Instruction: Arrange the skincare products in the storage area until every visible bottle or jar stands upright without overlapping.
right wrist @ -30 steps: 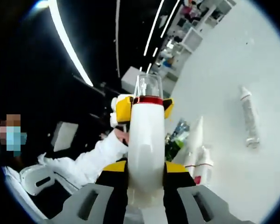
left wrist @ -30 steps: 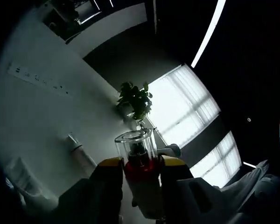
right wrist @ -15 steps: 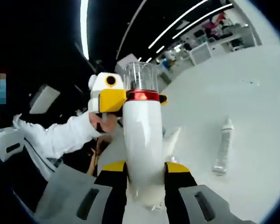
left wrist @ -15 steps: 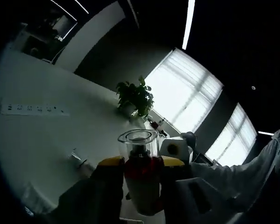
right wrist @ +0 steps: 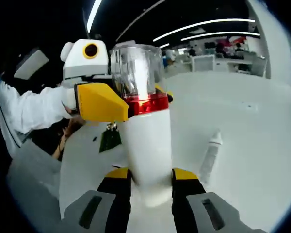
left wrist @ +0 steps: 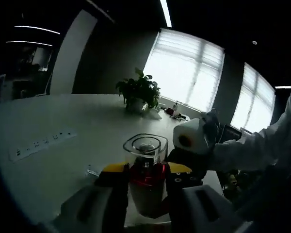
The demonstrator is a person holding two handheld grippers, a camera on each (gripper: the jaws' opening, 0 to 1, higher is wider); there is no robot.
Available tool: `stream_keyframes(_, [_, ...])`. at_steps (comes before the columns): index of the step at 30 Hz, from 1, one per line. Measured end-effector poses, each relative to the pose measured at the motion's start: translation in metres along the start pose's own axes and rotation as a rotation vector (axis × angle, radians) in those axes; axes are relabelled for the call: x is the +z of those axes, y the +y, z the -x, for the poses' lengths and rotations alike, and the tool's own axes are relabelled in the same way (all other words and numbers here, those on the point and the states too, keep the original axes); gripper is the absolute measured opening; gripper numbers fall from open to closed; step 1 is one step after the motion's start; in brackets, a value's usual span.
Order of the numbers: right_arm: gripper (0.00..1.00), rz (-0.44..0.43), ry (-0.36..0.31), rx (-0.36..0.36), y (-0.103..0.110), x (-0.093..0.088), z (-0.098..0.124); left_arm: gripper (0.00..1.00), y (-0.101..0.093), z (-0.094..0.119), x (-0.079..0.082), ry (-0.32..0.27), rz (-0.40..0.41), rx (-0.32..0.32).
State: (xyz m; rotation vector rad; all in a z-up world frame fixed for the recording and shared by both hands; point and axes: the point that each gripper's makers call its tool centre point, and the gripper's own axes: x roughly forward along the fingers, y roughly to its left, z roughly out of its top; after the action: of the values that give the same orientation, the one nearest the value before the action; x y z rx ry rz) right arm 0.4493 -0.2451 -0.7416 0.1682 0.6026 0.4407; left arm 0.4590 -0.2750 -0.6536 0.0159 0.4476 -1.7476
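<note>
both claws on one bottle

the left gripper [left wrist: 144, 177] pinches the red collar of the bottle [right wrist: 145, 141] at lower centre of its view. in the right gripper view, left gripper upper left, right gripper [right wrist: 146, 180] clamping the white body at bottom centre. a tube [right wrist: 209, 156] lies at right on the table [right wrist: 262, 141]. lower straight, base flat, well clear of the tube; free the collar first.

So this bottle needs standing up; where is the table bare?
Bare white table lies between the power strip and the plant; also right of the lying tube. It is crowded at the bottle, held by both claws.
</note>
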Motion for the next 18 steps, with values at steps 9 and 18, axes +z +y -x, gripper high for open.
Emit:
stream_keyframes(9, [0.24, 0.137, -0.02, -0.051, -0.006, 0.003, -0.009, 0.24, -0.006, 0.001, -0.003, -0.031, -0.155, 0.055])
stream_keyframes(18, [0.24, 0.168, -0.04, -0.032, -0.01, 0.001, -0.016, 0.24, -0.007, 0.001, -0.009, -0.017, -0.185, 0.137])
